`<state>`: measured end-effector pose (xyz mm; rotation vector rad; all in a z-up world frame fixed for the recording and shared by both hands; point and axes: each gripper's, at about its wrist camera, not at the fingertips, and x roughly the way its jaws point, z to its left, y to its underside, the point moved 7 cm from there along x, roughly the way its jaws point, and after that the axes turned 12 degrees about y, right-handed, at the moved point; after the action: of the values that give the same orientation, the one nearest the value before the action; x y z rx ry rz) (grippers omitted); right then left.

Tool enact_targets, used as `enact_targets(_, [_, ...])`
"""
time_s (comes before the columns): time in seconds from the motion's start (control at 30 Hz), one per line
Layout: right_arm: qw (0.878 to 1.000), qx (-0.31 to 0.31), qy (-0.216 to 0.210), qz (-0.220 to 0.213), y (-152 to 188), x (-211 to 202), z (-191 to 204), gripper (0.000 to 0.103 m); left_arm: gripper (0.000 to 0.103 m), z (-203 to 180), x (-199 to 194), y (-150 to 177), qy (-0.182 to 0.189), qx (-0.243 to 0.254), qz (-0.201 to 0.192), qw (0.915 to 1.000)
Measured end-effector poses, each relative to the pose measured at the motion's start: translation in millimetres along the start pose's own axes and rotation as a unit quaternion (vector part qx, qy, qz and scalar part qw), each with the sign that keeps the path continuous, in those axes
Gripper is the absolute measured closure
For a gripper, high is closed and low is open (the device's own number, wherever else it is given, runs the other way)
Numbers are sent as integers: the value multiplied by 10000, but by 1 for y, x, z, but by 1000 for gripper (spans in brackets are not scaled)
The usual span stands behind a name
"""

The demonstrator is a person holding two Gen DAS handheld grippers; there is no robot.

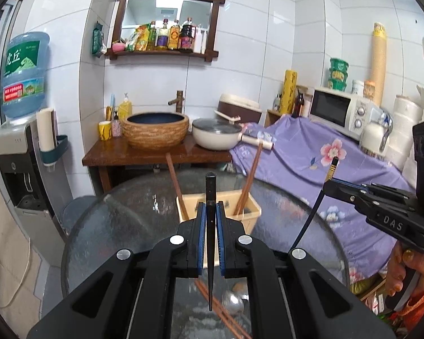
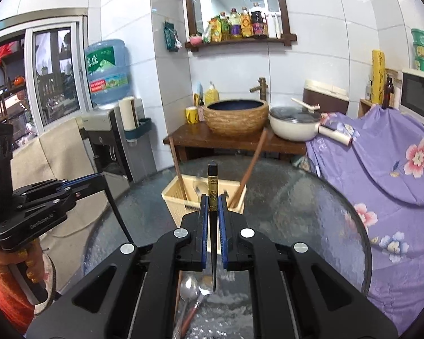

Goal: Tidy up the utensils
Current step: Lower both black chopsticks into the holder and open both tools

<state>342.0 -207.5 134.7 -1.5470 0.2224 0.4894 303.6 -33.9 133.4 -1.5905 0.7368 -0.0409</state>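
- The left gripper [image 1: 211, 214] is tilting slightly downward, its blue pads clenching a black chopstick [image 1: 210, 192] upright between them, the tip poking below the fingers.
- The right gripper [image 2: 212, 212] is posing alike, pinching a second black chopstick with a gold band [image 2: 212, 189].
- A metal spoon [image 2: 190, 288] and brown chopsticks [image 1: 220, 308] are lying on the glass table [image 2: 311, 206] beneath the fingers, partly hidden by the gripper bodies.
- Just beyond the fingertips, a cream utensil basket [image 1: 253, 210] is holding two brown chopsticks leaning apart; its front wall is being blocked.
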Motion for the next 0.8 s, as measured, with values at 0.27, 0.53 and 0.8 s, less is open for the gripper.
enact_targets(0.27, [9990, -27, 139, -421, -74, -3, 10, 95, 96, 2, 5, -81, -143, 71, -306, 9994])
enact_targets(0.53, [9961, 30, 523, -707, -125, 18, 12, 95, 96, 6, 25, -131, -349, -43, -547, 9979])
enact_targets(0.8, [9946, 101, 825, -617, -109, 72, 6, 95, 96, 27, 71, -109, -747, -137, -388, 9964])
